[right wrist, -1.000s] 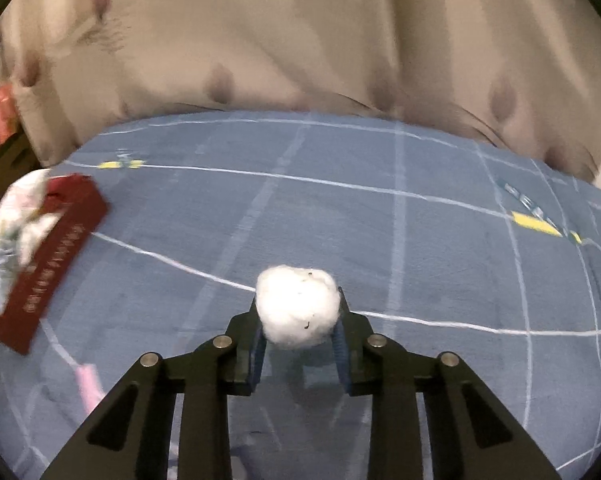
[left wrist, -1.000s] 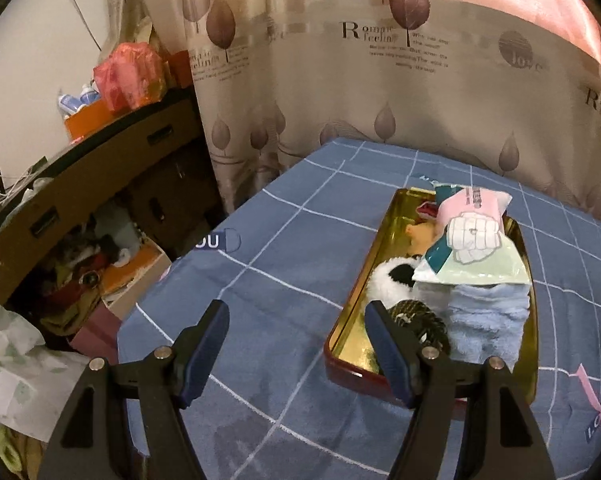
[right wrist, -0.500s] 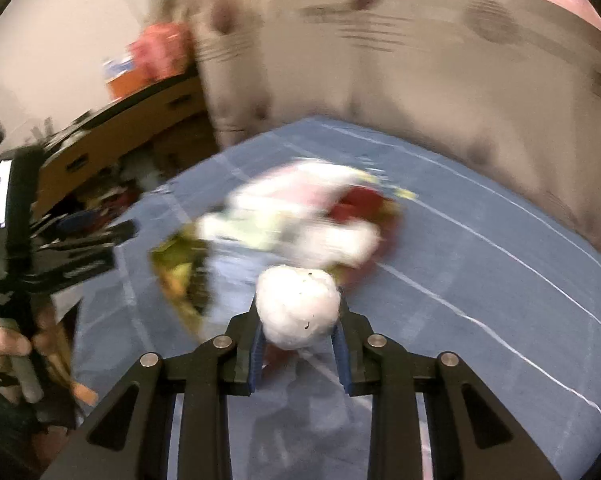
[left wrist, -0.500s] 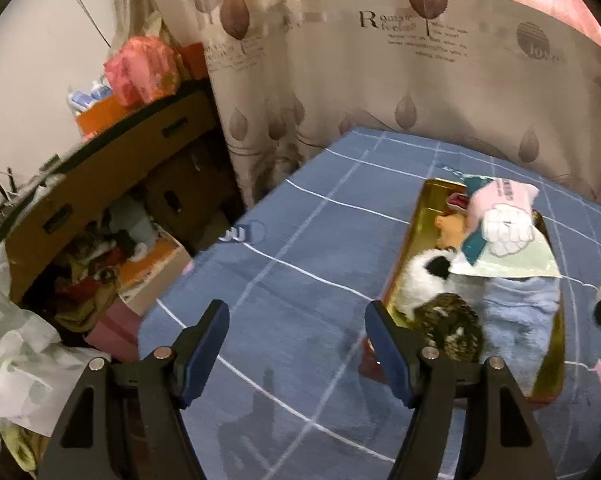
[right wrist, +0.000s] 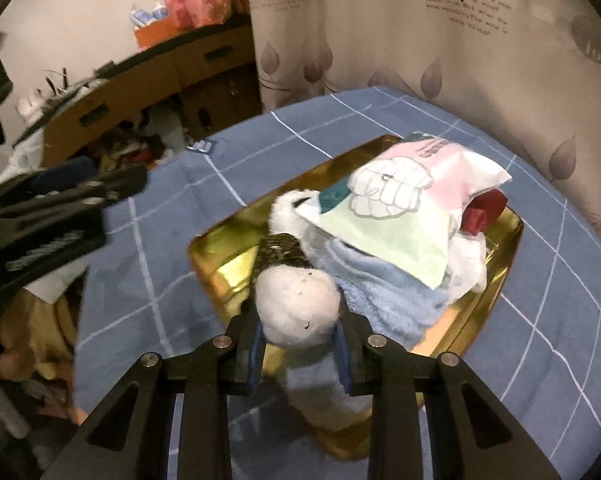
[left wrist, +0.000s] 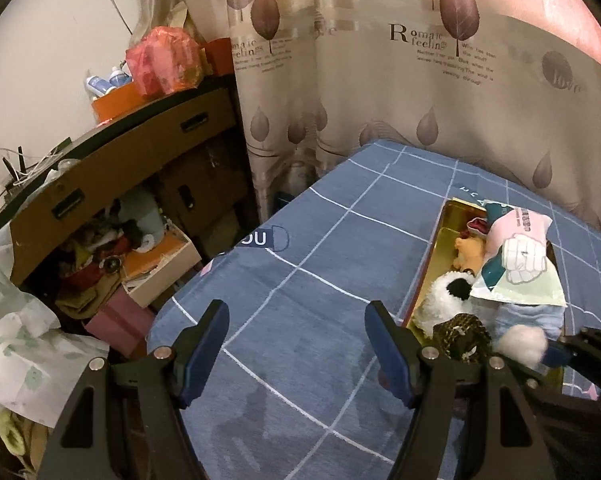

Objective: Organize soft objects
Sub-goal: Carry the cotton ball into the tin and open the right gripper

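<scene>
While its pads pinch the white cotton ball [right wrist: 298,307] from both sides, the right gripper [right wrist: 299,344] hangs over the near end of the gold tray [right wrist: 504,276], clenched just enough to dent the fluff, which bulges above the fingertips. That light squeeze suits something so soft; a harder one would only flatten it. Directly under and beyond the ball lies a folded blue towel [right wrist: 384,292], with a dark patterned pouch [right wrist: 278,254] touching its left side and a fuzzy black-and-white plush [left wrist: 446,298] behind that. A pink and green tissue pack [right wrist: 396,216] rests on top of the pile, leaning toward the tray's far end, where something red [right wrist: 484,210] peeks out. The tray sits on the blue checked tablecloth [left wrist: 300,292], toward its right side. The left gripper [left wrist: 296,340] hovers spread wide and empty over the cloth near the table's left edge, apparently kept clear. My reading: the ball is about to be dropped onto the near, less crowded end.
</scene>
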The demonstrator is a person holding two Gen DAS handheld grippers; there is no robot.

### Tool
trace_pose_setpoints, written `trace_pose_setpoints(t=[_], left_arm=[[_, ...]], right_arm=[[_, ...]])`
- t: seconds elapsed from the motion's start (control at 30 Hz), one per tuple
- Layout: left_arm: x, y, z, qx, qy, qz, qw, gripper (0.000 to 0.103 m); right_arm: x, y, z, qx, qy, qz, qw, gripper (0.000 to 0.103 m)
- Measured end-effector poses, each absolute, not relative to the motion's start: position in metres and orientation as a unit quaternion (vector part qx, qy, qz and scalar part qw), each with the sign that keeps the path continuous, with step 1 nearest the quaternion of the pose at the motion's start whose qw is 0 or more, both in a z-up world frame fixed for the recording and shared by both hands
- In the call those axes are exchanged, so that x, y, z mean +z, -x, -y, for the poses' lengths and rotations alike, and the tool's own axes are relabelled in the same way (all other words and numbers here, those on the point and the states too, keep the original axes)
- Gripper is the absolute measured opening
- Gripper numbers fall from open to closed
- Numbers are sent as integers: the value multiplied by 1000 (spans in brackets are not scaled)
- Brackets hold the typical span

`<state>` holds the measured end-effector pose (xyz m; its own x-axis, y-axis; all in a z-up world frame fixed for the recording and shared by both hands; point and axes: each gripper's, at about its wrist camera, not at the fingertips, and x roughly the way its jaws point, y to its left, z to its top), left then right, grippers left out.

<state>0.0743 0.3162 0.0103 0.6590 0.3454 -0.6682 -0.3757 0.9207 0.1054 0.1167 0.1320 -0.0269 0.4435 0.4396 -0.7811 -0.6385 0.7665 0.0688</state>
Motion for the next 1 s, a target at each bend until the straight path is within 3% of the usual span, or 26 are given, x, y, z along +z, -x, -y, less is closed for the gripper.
trace_pose_setpoints(t=[0.47, 0.57, 0.83, 1.0], left_arm=[[4, -77, -298, 165, 6, -369, 914, 72], [3, -77, -294, 156, 7, -368, 917, 72], [3, -76, -288, 130, 38, -372, 918, 72], [4, -75, -280, 127, 36, -367, 921, 72]], right_arm=[[-44, -143, -130, 247, 149, -420, 860, 30], [-42, -140, -129, 251, 148, -418, 860, 37], [-26, -122, -121, 255, 129, -406, 868, 72], [-14, -112, -110, 251, 109, -399, 875, 77]])
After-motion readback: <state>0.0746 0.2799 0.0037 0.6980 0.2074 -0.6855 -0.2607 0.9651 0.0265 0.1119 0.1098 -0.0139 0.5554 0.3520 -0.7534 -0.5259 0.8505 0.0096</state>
